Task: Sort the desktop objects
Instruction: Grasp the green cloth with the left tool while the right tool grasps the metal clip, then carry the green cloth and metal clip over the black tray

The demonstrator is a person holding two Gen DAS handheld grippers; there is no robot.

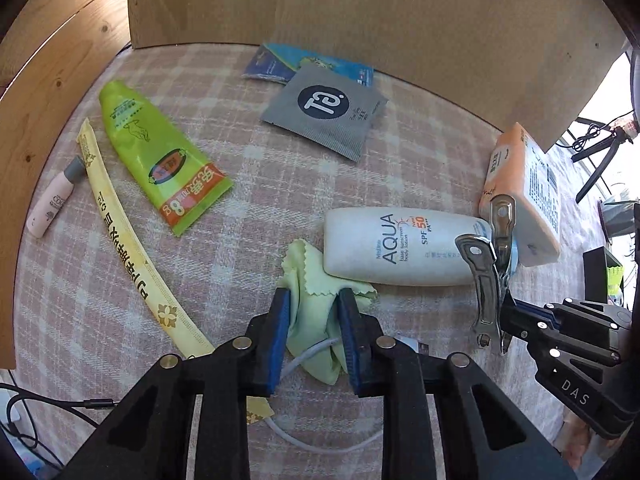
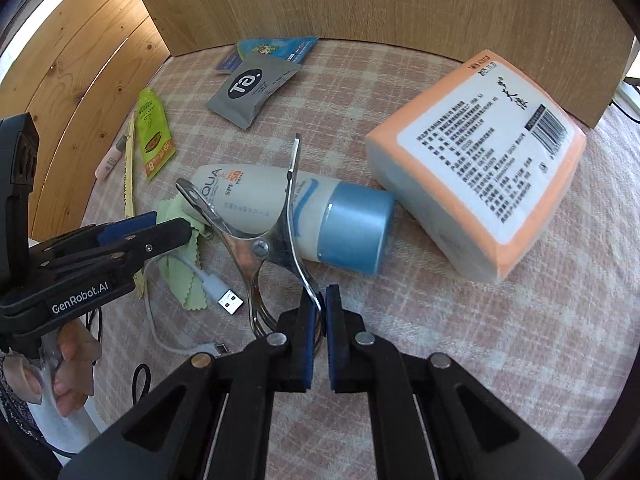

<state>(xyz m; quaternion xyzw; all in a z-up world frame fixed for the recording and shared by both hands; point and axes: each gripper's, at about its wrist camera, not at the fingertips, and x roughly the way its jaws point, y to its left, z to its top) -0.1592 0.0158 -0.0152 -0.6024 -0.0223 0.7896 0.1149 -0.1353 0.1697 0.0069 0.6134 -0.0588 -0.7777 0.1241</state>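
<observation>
Cloth first, from your left wrist view: the pale green cleaning cloth (image 1: 310,308) lies bunched on the plaid surface (image 1: 420,152), and your left hand-held gripper (image 1: 314,314) straddles it, its blue pads on either side of the cloth at a narrow spread; you cannot tell from here whether they press it. A white USB cable (image 1: 304,364) runs under the cloth. Just beyond, the white AQUA sunscreen bottle (image 1: 400,246) lies on its side, touching the cloth's edge. Further left lie a green tube (image 1: 156,152), a yellow chopstick sleeve (image 1: 124,232) and a small pink tube (image 1: 50,204). Near the wooden back panel (image 1: 360,12) a grey sachet (image 1: 324,110) overlaps a blue packet (image 1: 280,60). At right, your right hand-held gripper (image 1: 516,312) holds up metal tongs (image 1: 486,276) in front of the orange tissue pack (image 1: 524,196).

From your right wrist view, your right hand-held gripper (image 2: 318,320) is clamped on one handle of the metal tongs (image 2: 256,240), its pads nearly together. The tongs stand in front of the sunscreen bottle (image 2: 260,208), whose blue cap (image 2: 354,232) touches the tissue pack (image 2: 480,160). Your left hand-held gripper (image 2: 160,224) sits over the green cloth (image 2: 180,272), with the USB plug (image 2: 228,300) lying beside it.
</observation>
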